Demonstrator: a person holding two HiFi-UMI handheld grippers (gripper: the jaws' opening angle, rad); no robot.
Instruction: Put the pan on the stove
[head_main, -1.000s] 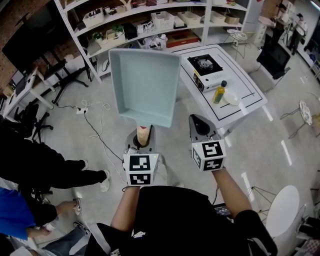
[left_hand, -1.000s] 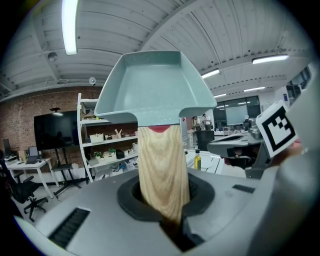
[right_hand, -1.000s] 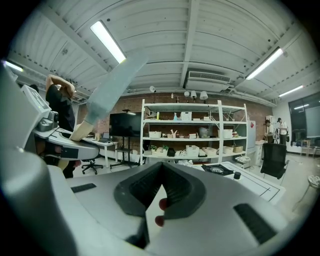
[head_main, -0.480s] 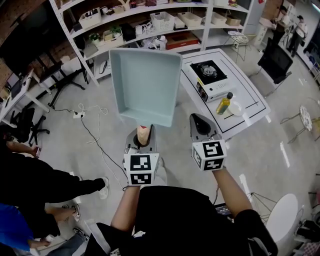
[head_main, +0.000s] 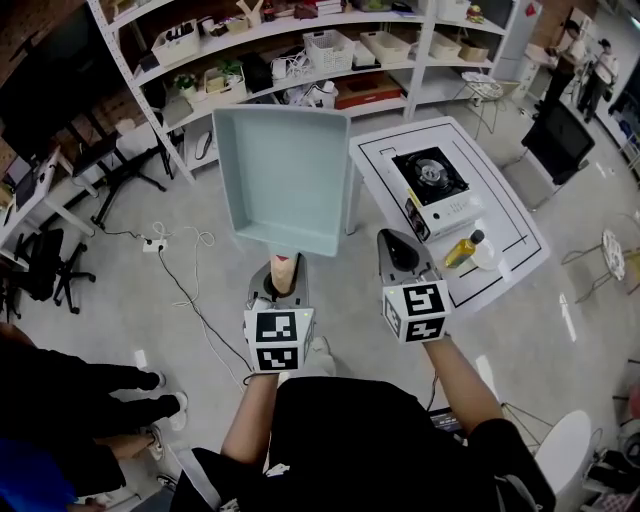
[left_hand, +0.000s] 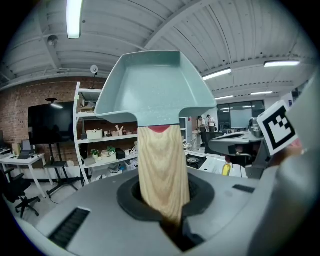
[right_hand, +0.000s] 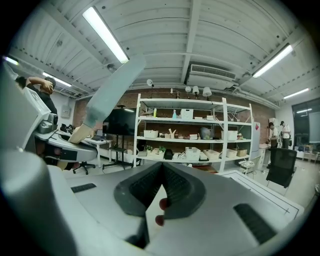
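A pale teal square pan (head_main: 285, 180) with a wooden handle (head_main: 284, 272) is held up in the air in front of me. My left gripper (head_main: 283, 285) is shut on that handle, which runs up out of its jaws (left_hand: 161, 165) to the pan (left_hand: 150, 85). The stove (head_main: 432, 182), white with a black burner top, stands on a white table (head_main: 375, 150) to the right of the pan. My right gripper (head_main: 400, 250) hovers beside the left one, shut and empty (right_hand: 160, 200). In the right gripper view the pan (right_hand: 112, 90) shows at the upper left.
A yellow oil bottle (head_main: 461, 250) and a small white bowl (head_main: 486, 258) stand on the table near the stove. White shelves (head_main: 300, 50) with bins line the back. A cable and power strip (head_main: 160, 243) lie on the floor. A person's legs (head_main: 90, 385) are at left.
The table with the stove has come closer and sits more squarely beside the pan. The pan stays held in the left gripper. The people at left have slid toward the frame's edge.
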